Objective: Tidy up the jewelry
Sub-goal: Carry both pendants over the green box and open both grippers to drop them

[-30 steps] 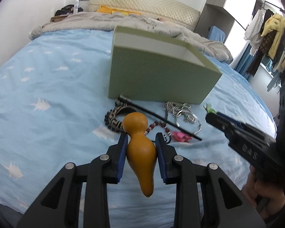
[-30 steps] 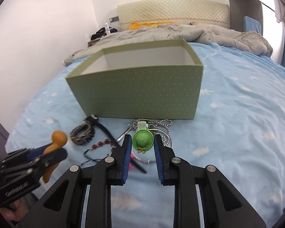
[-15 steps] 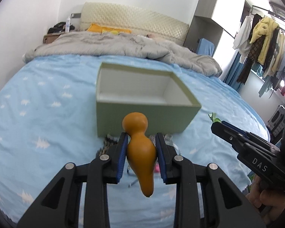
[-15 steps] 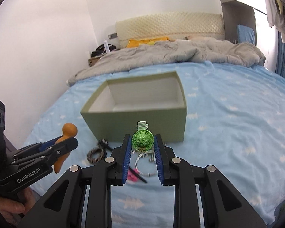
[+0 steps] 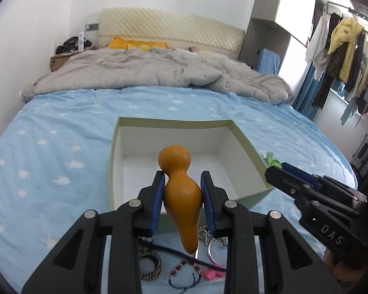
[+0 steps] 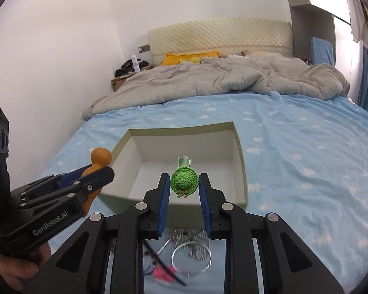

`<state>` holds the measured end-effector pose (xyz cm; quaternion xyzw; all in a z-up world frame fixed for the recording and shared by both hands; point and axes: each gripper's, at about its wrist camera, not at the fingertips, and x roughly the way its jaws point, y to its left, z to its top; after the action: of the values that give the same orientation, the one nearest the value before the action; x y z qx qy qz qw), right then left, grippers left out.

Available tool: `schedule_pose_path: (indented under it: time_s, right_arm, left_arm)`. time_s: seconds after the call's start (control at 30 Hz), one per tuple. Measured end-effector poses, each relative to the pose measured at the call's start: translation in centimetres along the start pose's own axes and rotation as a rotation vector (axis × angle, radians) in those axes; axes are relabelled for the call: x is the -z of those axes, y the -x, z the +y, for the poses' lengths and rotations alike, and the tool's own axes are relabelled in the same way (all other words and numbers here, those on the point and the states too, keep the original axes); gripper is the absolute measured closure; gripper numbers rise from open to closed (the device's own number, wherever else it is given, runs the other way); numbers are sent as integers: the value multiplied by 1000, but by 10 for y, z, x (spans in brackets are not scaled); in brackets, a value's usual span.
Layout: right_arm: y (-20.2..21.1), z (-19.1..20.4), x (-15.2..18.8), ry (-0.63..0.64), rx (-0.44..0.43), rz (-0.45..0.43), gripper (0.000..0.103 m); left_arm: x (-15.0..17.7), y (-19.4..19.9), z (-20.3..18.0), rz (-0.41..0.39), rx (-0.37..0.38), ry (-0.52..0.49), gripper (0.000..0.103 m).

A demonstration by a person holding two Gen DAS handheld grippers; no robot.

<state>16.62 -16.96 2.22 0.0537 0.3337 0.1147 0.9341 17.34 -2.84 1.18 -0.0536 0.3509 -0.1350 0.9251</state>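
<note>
Both claws risen over box (image 5: pixel 247 144); bracelets (image 5: pixel 151 267) half-hidden beneath left claw (image 5: pixel 183 191).

Left gripper (image 5: pixel 182 196), right gripper (image 6: pixel 184 193) clamped.

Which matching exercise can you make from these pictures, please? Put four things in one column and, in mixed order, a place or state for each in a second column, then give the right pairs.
Things:
1. orange gourd
2. green hat hair clip
3. green box
4. clear bangle

Places or states:
A. open, nothing visible inside
B. lying on the blue sheet in front of the box
C. clamped in the left gripper
D. clamped in the right gripper

Pairs: 1-C, 2-D, 3-A, 4-B
</note>
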Motion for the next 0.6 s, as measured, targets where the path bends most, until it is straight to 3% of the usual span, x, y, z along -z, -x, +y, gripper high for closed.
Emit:
schedule_pose_path:
  time_s: [0.33,0.6]
  right_arm:
    - [-68,-17,-11,-32,6,113,82]
    - [-87,-24,-8,-39,11,148,82]
  left_arm:
    - [-20,-53,9,91,-26,53,72]
    - [-20,-69,10,119,-24,64,72]
